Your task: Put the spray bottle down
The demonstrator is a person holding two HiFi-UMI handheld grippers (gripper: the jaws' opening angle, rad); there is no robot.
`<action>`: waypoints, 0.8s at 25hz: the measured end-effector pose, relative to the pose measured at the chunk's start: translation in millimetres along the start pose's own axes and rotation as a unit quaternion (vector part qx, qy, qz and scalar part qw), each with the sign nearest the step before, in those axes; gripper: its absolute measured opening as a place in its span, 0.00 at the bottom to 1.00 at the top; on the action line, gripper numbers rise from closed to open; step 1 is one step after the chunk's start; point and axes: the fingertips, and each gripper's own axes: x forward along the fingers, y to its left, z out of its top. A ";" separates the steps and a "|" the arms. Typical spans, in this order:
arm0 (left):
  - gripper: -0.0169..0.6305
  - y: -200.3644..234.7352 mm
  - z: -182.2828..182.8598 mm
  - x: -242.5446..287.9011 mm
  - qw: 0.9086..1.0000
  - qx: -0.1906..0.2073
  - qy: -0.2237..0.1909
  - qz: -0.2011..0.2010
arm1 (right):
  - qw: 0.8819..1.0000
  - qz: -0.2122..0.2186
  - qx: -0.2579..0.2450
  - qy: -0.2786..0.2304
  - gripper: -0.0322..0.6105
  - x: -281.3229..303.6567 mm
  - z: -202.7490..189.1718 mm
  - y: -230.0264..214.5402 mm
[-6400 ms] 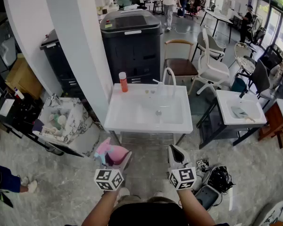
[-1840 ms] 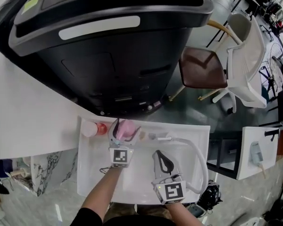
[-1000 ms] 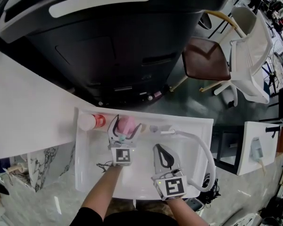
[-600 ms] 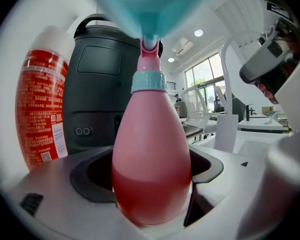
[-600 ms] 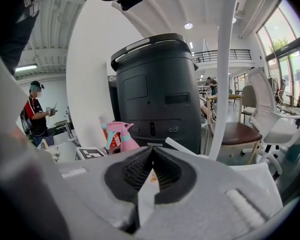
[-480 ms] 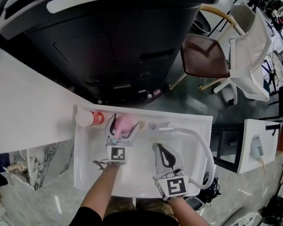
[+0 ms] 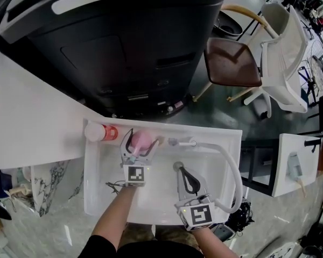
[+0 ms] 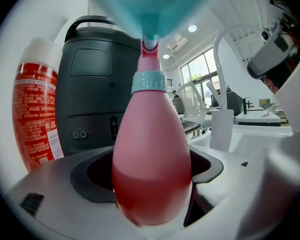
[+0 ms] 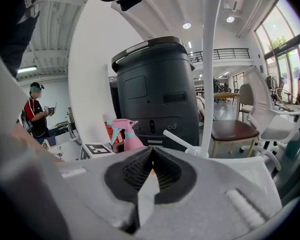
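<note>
Left claw [image 7: 142, 144]: clamped on the lower body of the bottle [image 8: 151, 159]. In the left gripper view both dark pads sit against the bottle's sides.

Bottle: pink, teal collar and trigger head, upright. It is over the back ledge of the sink [image 7: 226, 138], toward the left end. A red can [image 7: 99, 132] stands just beside it on the left, and the two look apart, not touching. A large black machine [image 7: 124, 52] is behind the sink.

Base contact: cannot tell. The claw hides the bottle's bottom in both views, so it may be resting on the ledge or hanging just above it.

Right claw [image 9: 151, 171]: pressed together, nothing in it. It hangs over the basin near the faucet [image 7: 229, 165], well apart from the bottle.

Progress, as a judgement: carrying looks done, since the bottle is at a plausible resting spot and is vertical. The put-down itself is not finished while the claw grips it.

What is left:
- Seat the base on the ledge if it is not already down.
- Spread the claw.
- Back it away without clipping the can or tipping the bottle.
</note>
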 end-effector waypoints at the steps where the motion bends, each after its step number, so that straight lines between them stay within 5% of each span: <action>1: 0.67 0.8 0.2 1.5 1.000 -0.001 -0.002 0.002 | 1.000 0.000 0.000 0.000 0.05 -1.1 -1.2 0.1; 20: 0.67 -1.1 0.4 2.1 1.000 -0.010 -0.021 -0.015 | 1.000 0.022 -0.005 0.015 0.05 5.6 -12.7 5.5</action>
